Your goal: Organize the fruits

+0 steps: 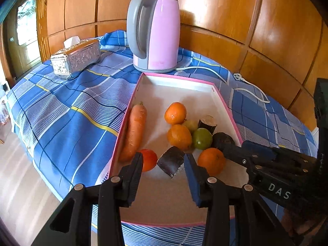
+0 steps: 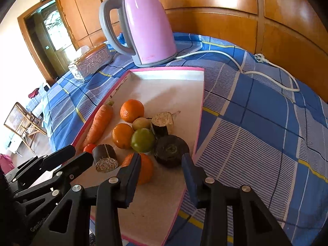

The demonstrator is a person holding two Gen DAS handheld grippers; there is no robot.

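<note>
Both claws, the left claw [image 1: 163,162] and the right claw [image 2: 161,163], hang wide open and hold nothing over the fruit tray [image 1: 180,86].

In the pink-rimmed tray [image 1: 131,102], the left tongs [image 1: 163,163] hang spread around a dark cut chunk [image 1: 171,161], with a carrot [image 1: 134,132] along the tray's left wall.
</note>
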